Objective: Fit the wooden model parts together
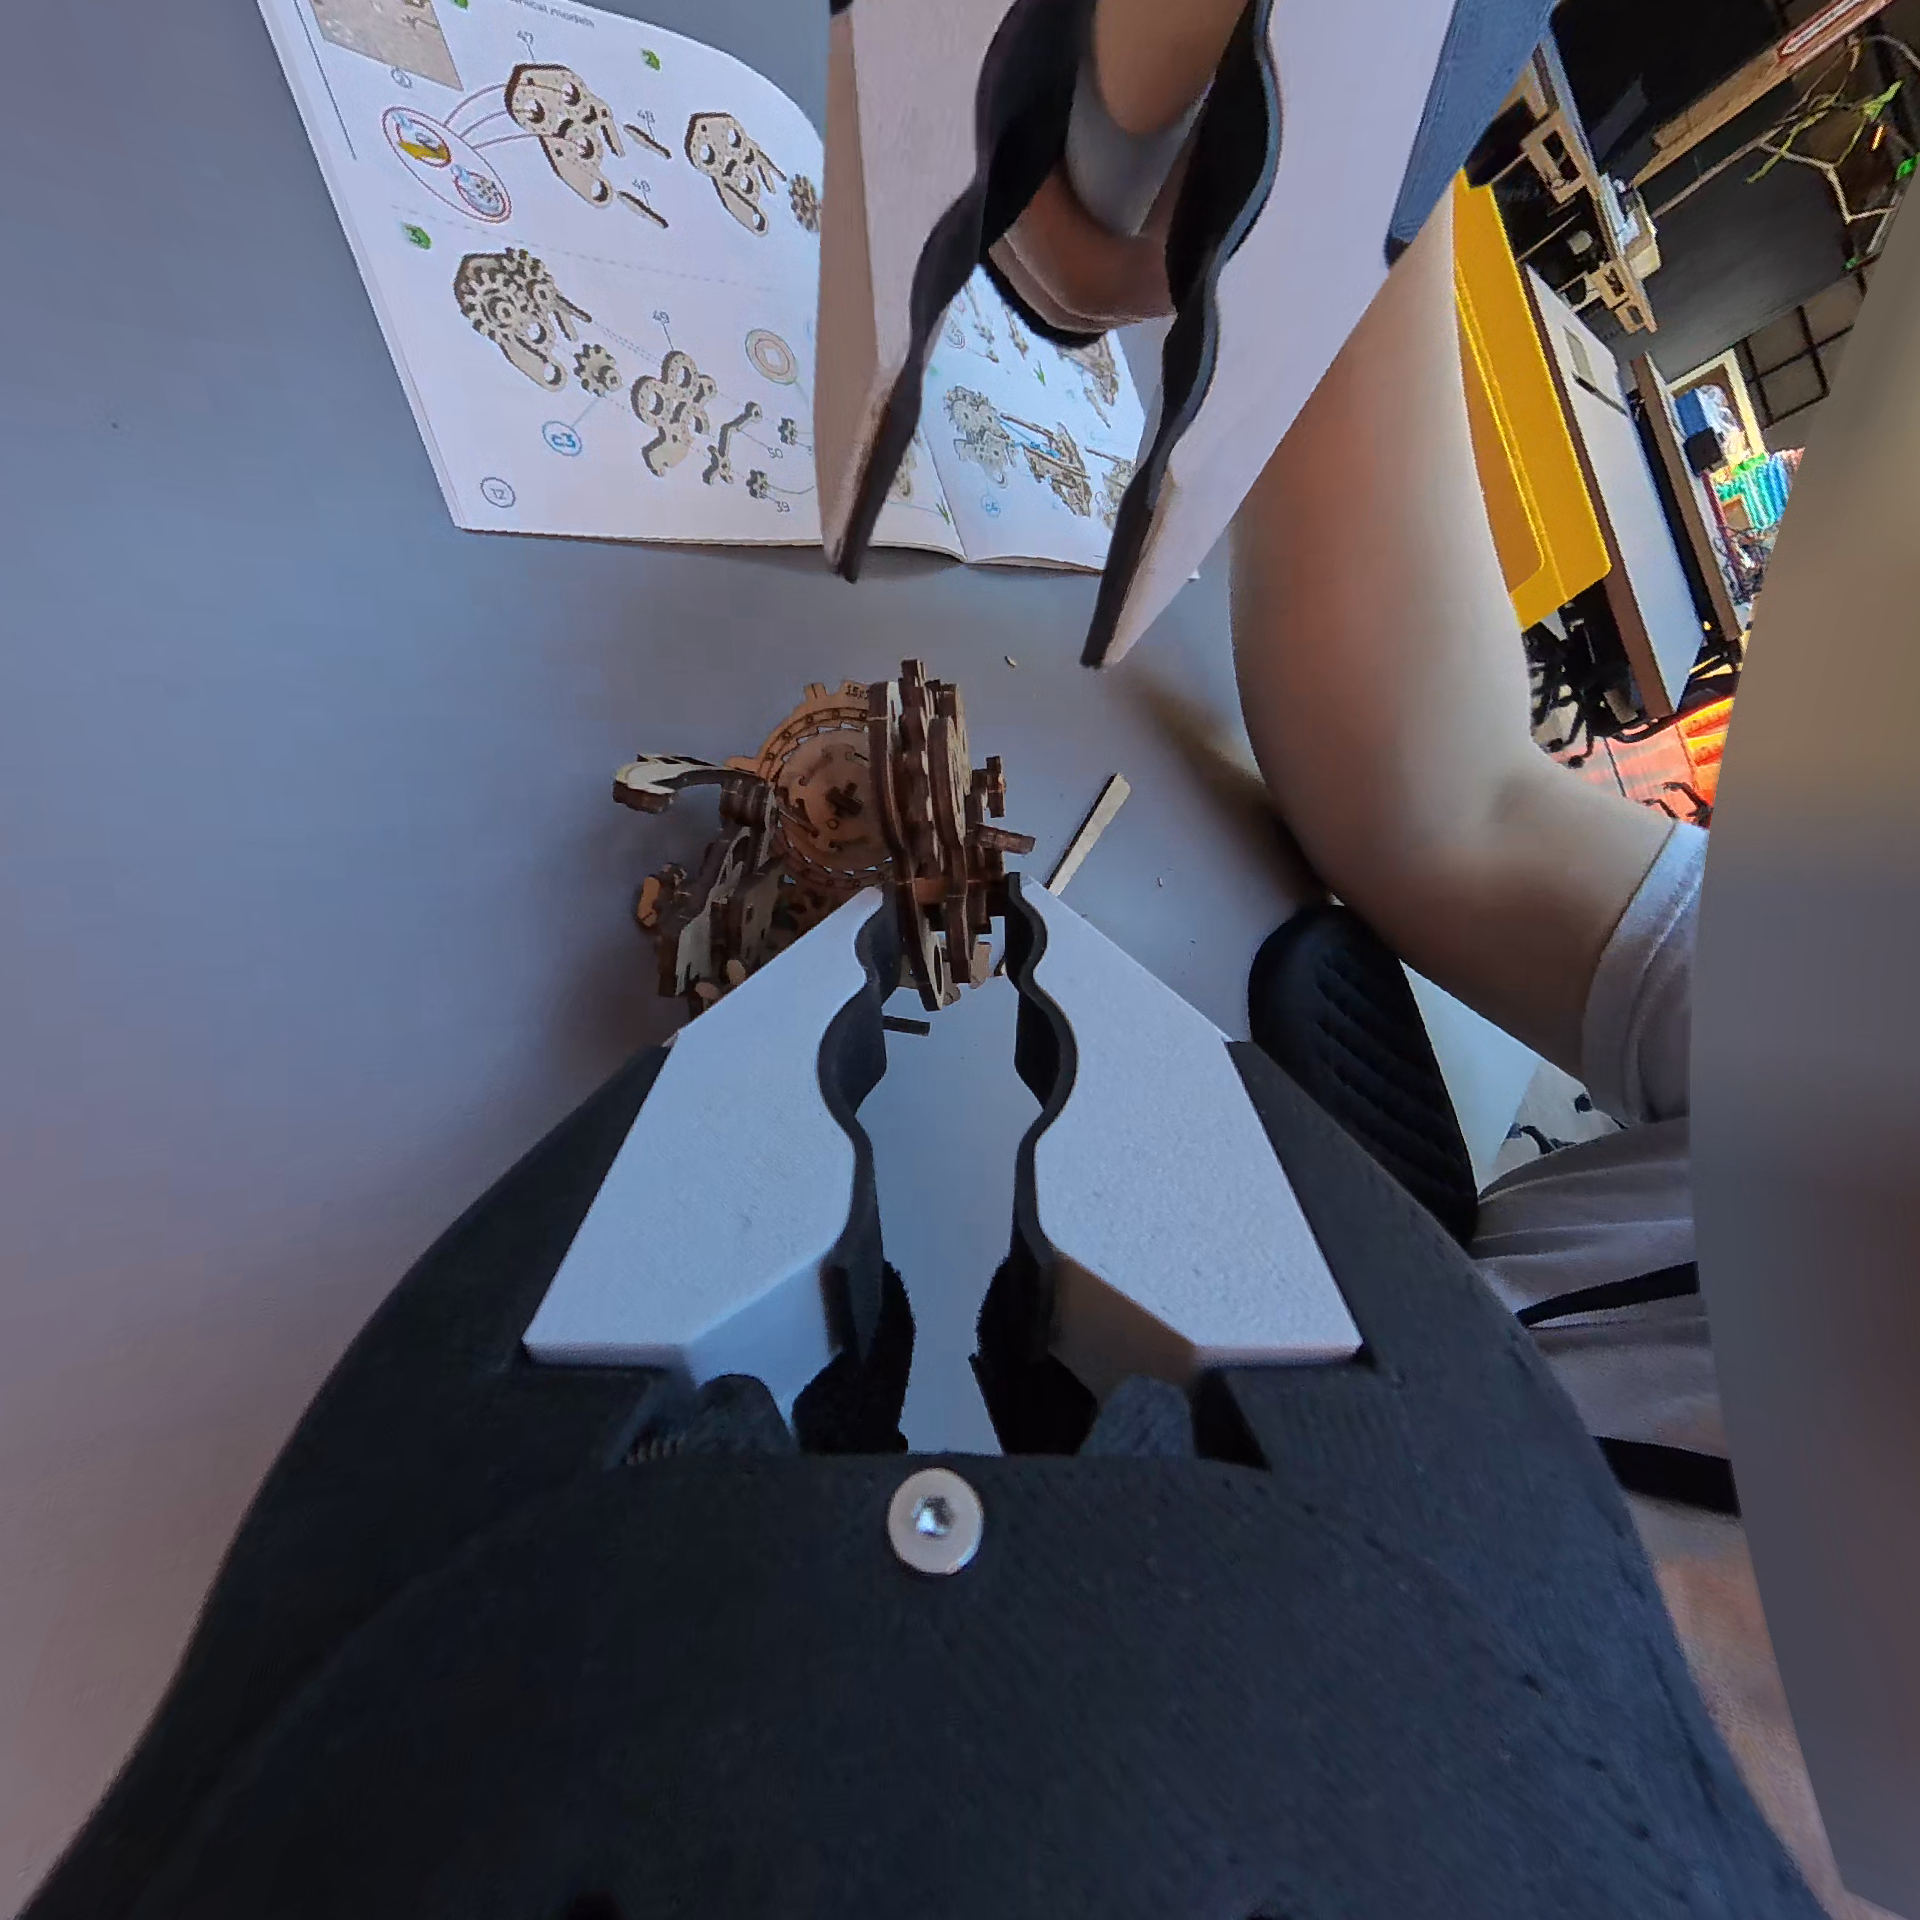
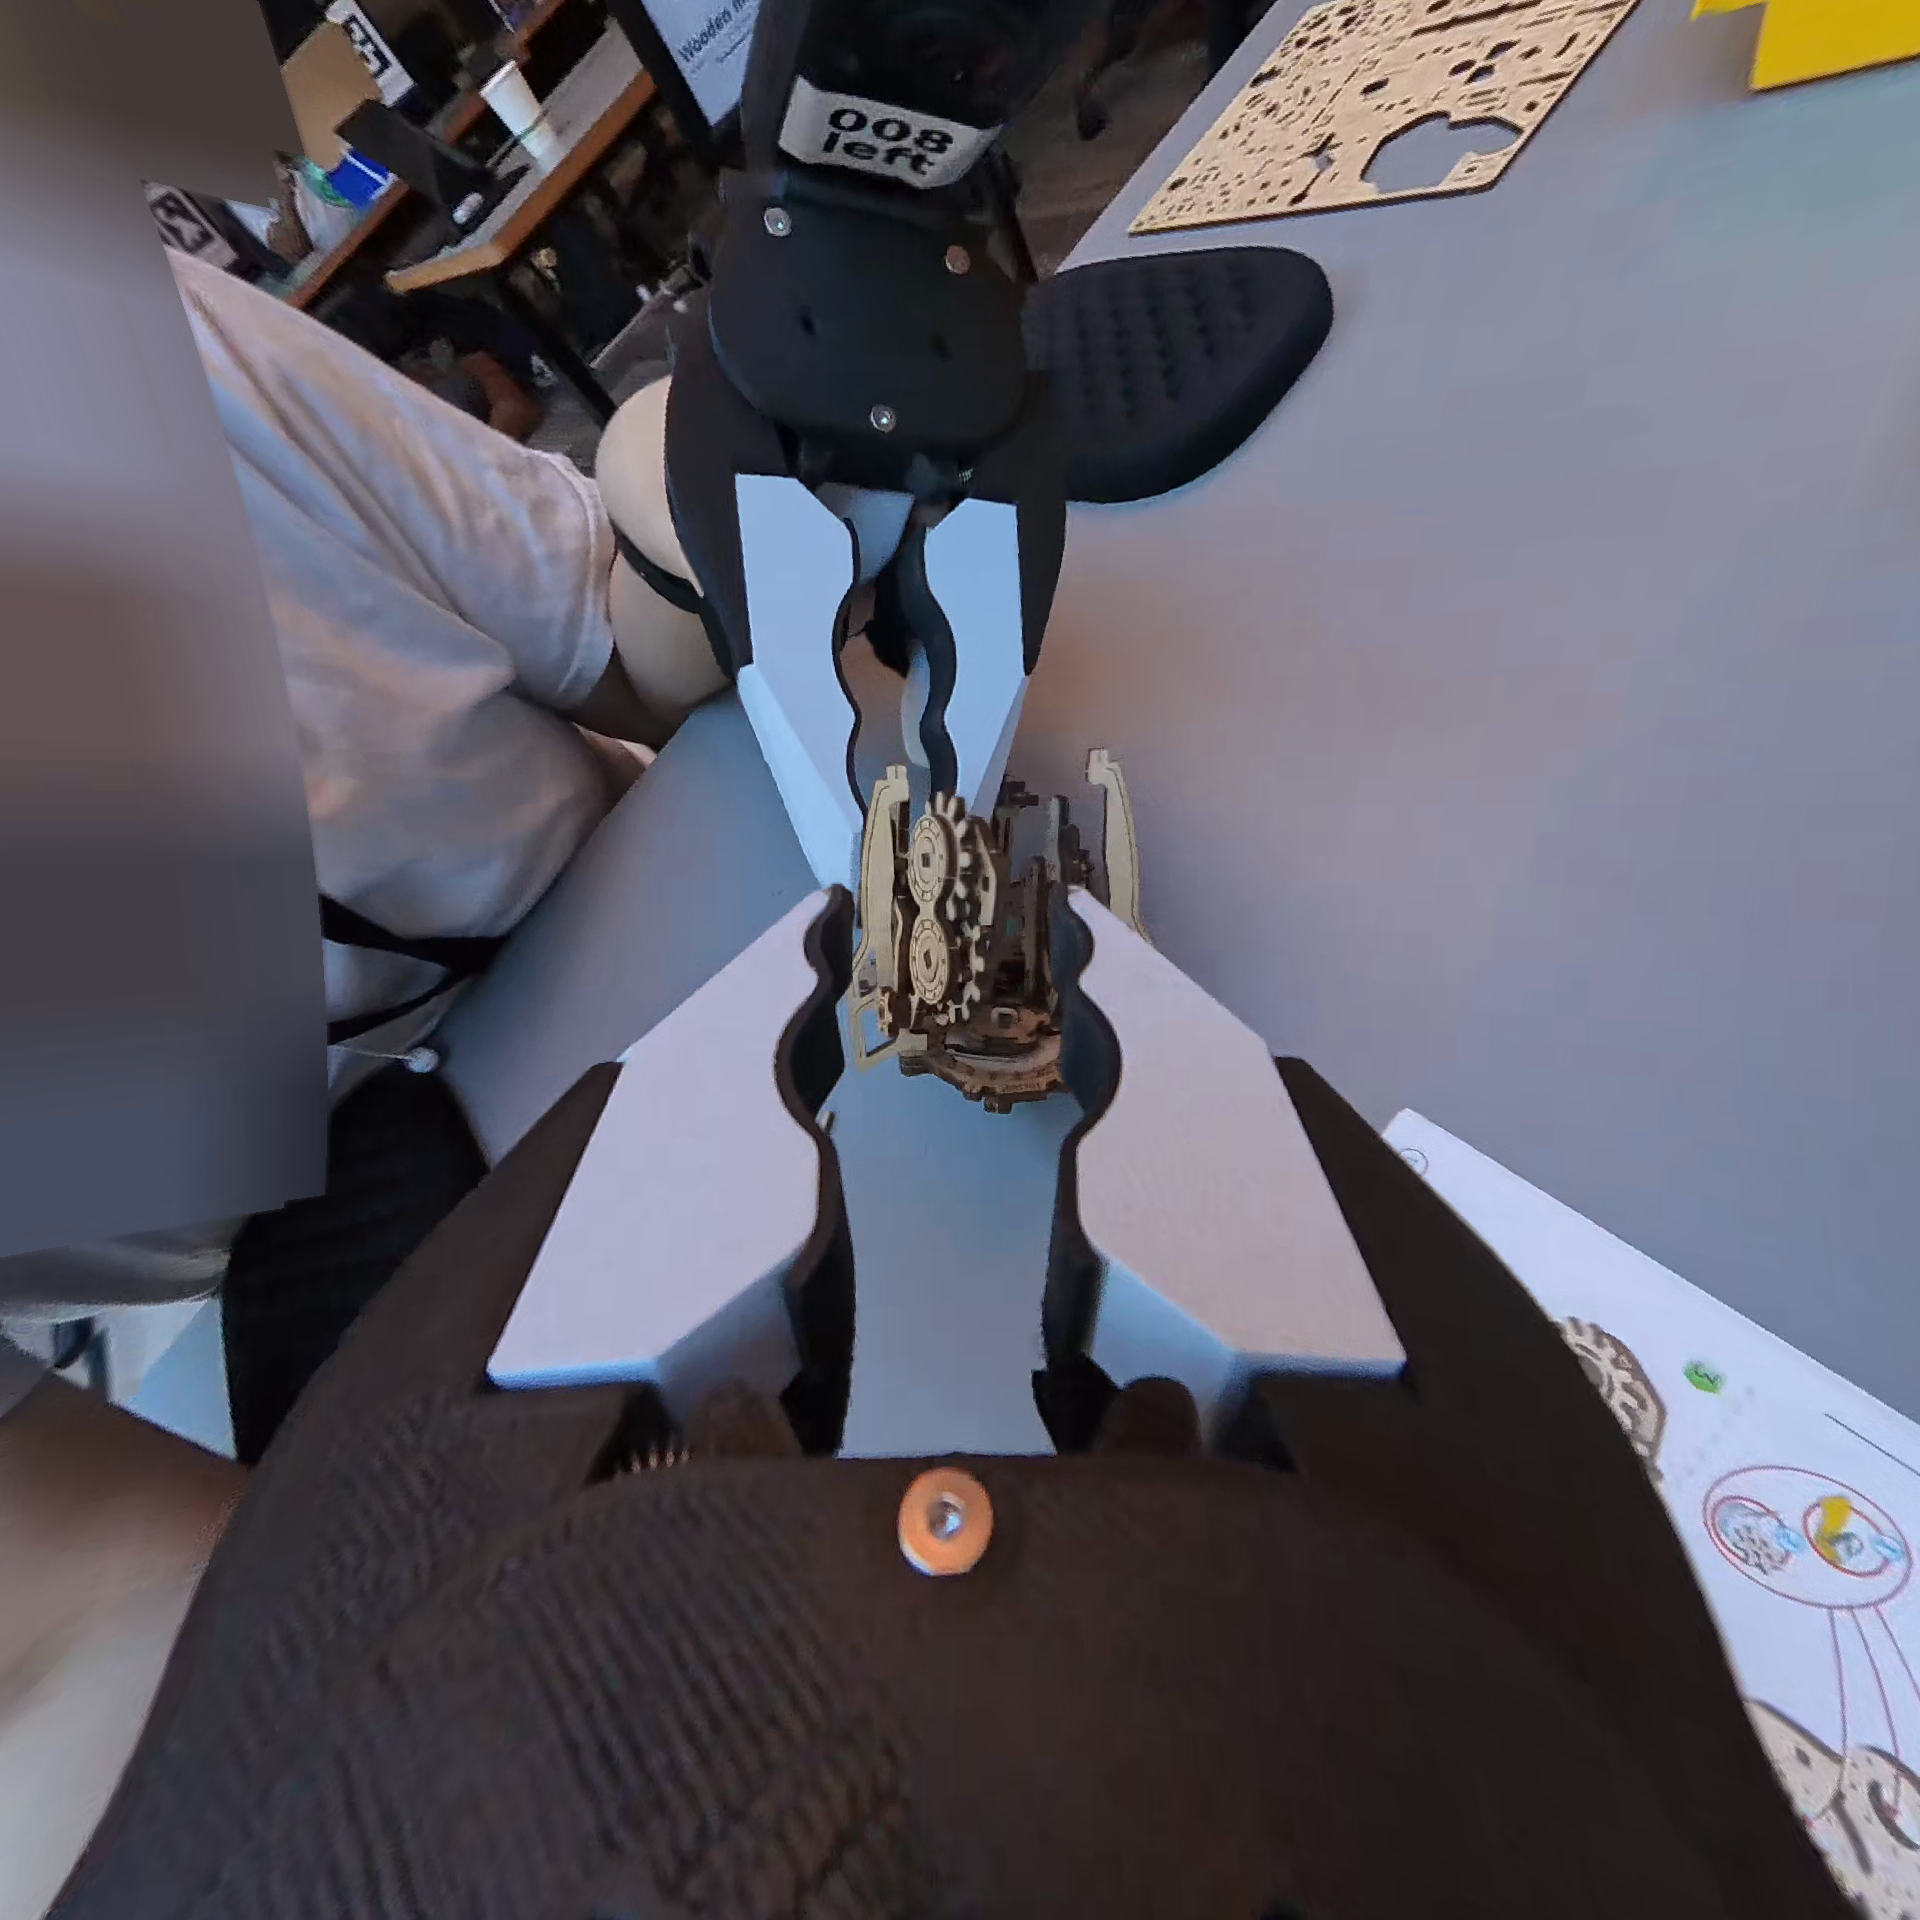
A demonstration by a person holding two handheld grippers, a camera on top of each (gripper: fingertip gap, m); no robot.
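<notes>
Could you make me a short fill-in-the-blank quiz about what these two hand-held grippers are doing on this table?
1. The left hand-held gripper is shut on the wooden ____ assembly.
2. The right hand-held gripper is ____, holding nothing.
3. An open instruction ____ lies on the grey table.
4. A punched-out wooden ____ lies at the table's far side in the right wrist view.

Missing words: gear; open; booklet; sheet
</notes>
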